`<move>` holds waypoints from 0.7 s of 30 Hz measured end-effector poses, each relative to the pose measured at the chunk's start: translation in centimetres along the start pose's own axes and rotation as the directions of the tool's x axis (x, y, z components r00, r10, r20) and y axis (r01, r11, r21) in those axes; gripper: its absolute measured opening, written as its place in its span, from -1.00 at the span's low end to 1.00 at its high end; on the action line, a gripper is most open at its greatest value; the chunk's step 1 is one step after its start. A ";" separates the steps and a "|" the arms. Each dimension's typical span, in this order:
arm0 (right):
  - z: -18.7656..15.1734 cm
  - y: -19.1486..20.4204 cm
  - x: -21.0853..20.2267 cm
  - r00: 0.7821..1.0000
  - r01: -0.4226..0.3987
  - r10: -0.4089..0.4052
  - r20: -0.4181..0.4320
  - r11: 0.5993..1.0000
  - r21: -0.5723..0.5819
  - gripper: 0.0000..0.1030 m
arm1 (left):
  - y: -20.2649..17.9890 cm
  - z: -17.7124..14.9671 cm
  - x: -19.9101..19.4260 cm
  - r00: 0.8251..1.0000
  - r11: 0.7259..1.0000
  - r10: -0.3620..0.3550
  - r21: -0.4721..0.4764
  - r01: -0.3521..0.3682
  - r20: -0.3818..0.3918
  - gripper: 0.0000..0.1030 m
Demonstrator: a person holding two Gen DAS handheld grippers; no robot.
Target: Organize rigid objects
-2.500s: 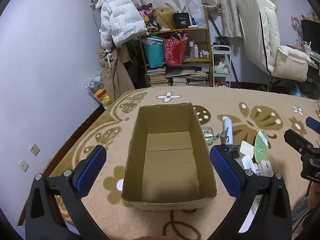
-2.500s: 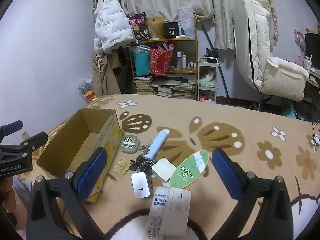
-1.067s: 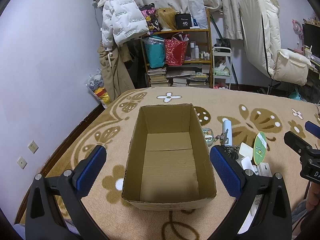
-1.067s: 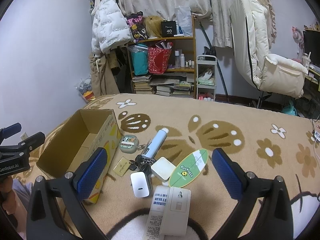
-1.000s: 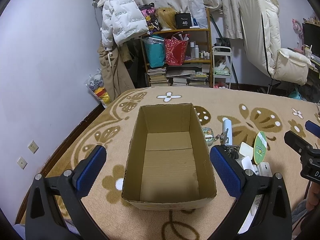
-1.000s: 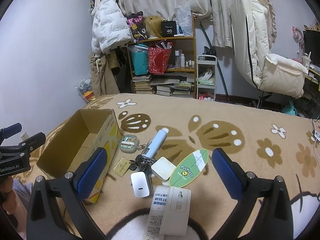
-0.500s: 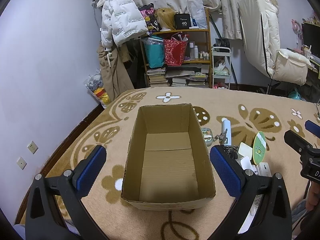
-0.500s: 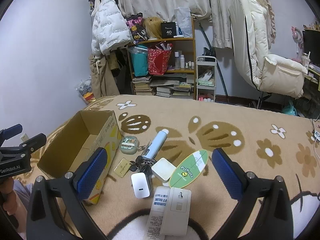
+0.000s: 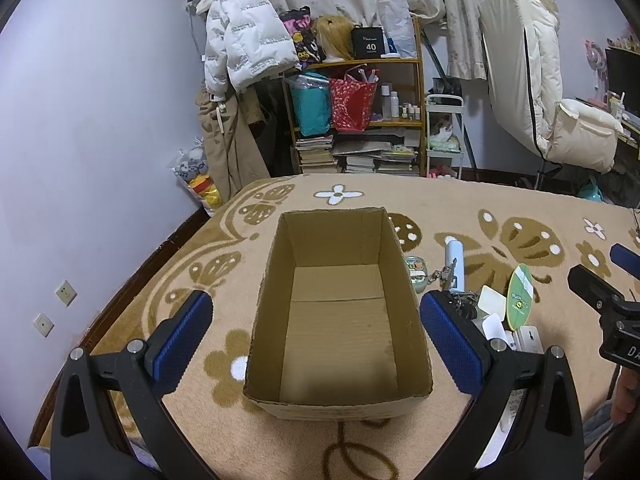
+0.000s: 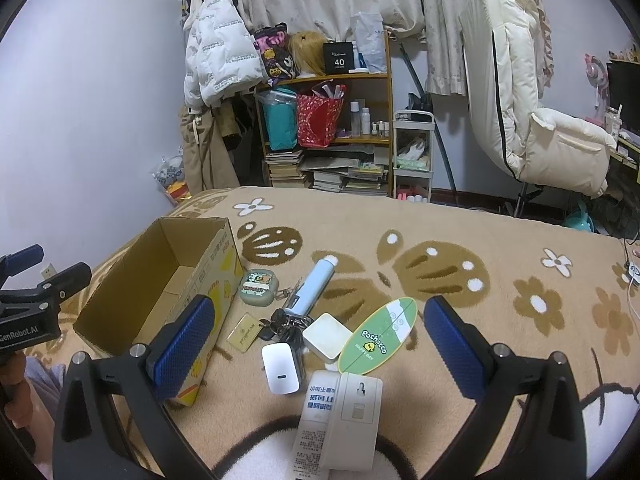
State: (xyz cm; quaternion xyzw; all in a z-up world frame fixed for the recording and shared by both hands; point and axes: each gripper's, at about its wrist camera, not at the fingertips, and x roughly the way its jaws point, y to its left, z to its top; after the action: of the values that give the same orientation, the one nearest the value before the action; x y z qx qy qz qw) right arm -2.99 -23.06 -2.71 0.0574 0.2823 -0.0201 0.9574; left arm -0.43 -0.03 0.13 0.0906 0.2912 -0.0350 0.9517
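- The left gripper (image 9: 316, 336) hovers over the open cardboard box (image 9: 340, 312), jaws spread wide and holding nothing; its ribbed blue pads (image 9: 182, 338) sit outside both long walls.
- The box is plain corrugated brown, rectangular, with nothing inside; its rim is straight and the flat bottom shows 1 fold seam across the middle.
- The right gripper (image 10: 316, 340) hangs above the cluster of small items, jaws wide and holding nothing.
- In the right wrist view the box lies at 9 o'clock of the cluster, just beside it, its printed yellow side wall facing the items.
- The cluster rests on a plush beige blanket (image 10: 460, 232) with brown butterfly and white flower patterns; broad open blanket stretches from 12 to 3 o'clock.
- A pale blue cylindrical tube (image 10: 316, 284) lies tilted, its lower end touching a dark bunch of keys (image 10: 286, 326).
- A rounded green case (image 10: 258, 287) sits at 10 o'clock of the keys, near the box wall.
- A glossy white charger (image 10: 280, 368), a square cream pad (image 10: 327, 336) and a flat green surfboard-shaped card (image 10: 378, 336) lie side by side.
- A yellow tag (image 10: 242, 332) lies between the charger and the box.
- A white packet with printed text (image 10: 340, 424) lies at 6 o'clock, nearest the camera.
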 end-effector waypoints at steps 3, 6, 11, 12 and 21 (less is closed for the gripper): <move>0.0 0.0 0.0 1.000 -0.001 0.001 -0.002 1.000 0.000 1.00 | -0.3 -0.2 0.0 1.000 1.000 -0.006 -0.004 0.006 -0.006 0.99; -0.1 0.1 0.1 1.000 -0.005 0.005 -0.003 1.000 -0.001 1.00 | -0.4 -0.2 0.1 1.000 1.000 0.000 -0.004 0.000 -0.013 0.99; -0.1 0.1 0.1 1.000 -0.003 0.003 -0.003 1.000 -0.001 1.00 | 0.1 -0.1 0.0 1.000 1.000 -0.008 -0.020 0.008 -0.020 0.99; -0.1 0.1 0.1 1.000 -0.003 0.003 -0.002 1.000 -0.001 1.00 | 0.3 0.0 0.1 1.000 1.000 -0.010 -0.022 0.010 -0.023 0.99; 0.0 0.1 0.1 1.000 -0.004 0.004 -0.006 1.000 -0.001 1.00 | 0.5 -0.2 0.3 1.000 1.000 -0.014 -0.019 0.013 -0.025 0.99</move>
State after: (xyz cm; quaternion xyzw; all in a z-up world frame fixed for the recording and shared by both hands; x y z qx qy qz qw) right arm -2.89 -22.99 -2.82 0.0574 0.2850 -0.0178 0.9566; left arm -0.20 0.44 -0.12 0.0799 0.3039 -0.0374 0.9486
